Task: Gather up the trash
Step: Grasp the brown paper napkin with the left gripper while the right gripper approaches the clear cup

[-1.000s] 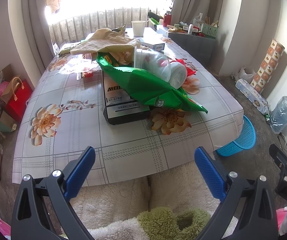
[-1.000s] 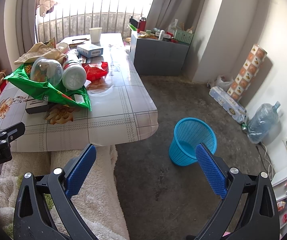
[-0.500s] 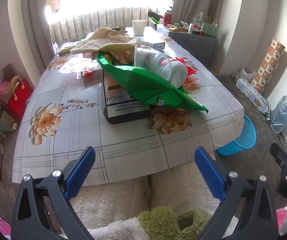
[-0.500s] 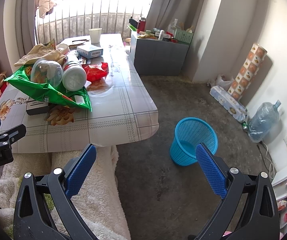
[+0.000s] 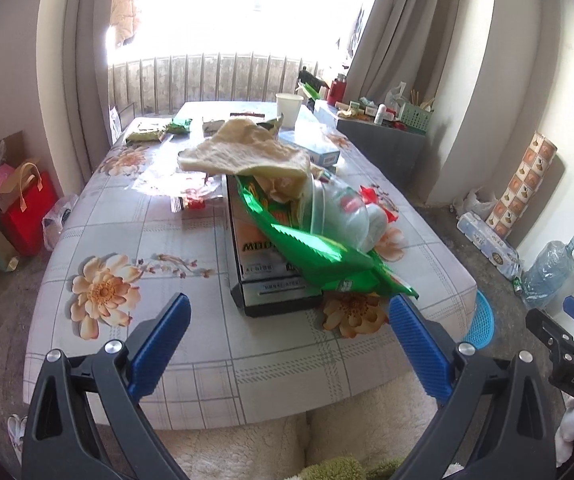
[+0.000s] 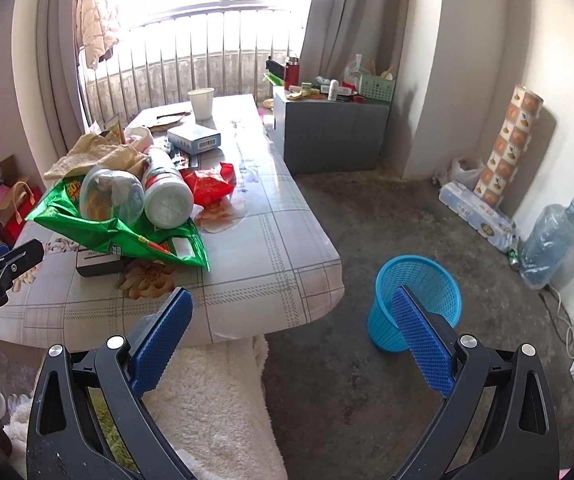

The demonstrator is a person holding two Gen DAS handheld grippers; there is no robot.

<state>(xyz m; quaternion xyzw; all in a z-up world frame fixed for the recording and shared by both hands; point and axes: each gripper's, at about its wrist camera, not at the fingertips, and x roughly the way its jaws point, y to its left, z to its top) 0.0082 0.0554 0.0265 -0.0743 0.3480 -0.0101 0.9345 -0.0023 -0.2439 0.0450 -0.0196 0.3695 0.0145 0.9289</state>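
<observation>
A pile of trash lies on the floral table: a green snack bag, a clear plastic container, a white bottle, a red wrapper and a beige cloth, over a black box. A blue waste basket stands on the floor right of the table. My left gripper is open and empty over the table's near edge. My right gripper is open and empty, between the table corner and the basket.
A paper cup and a blue-white box sit farther back on the table. A grey cabinet stands beyond. A water jug and a patterned roll line the right wall. A red bag stands left. A white fleece seat lies below.
The left gripper has moved forward toward the table edge. The right gripper has moved slightly forward.
</observation>
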